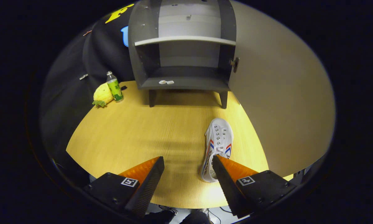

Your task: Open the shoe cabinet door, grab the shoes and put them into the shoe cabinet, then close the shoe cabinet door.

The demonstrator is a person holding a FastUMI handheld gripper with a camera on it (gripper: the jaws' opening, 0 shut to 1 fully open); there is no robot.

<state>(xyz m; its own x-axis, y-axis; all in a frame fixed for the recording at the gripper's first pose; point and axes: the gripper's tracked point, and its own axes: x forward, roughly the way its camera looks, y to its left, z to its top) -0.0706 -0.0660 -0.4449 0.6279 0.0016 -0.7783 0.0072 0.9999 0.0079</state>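
Observation:
A grey shoe cabinet [183, 53] stands at the far end of the wooden table [136, 133], its door [279, 102] swung wide open to the right. Inside are a shelf and a bare bottom compartment with a small white item on its floor. A white sneaker [217, 143] with red and blue stripes lies on the table, toe pointing at the cabinet, its heel just ahead of the right fingertip. My gripper [188, 161] is open, hovering above the table's near edge, with nothing between its orange-and-black fingers.
A yellow plush toy [102, 95] and a green-labelled bottle [114, 87] stand left of the cabinet near the black cloth wall. The open door stretches along the table's right side next to the sneaker.

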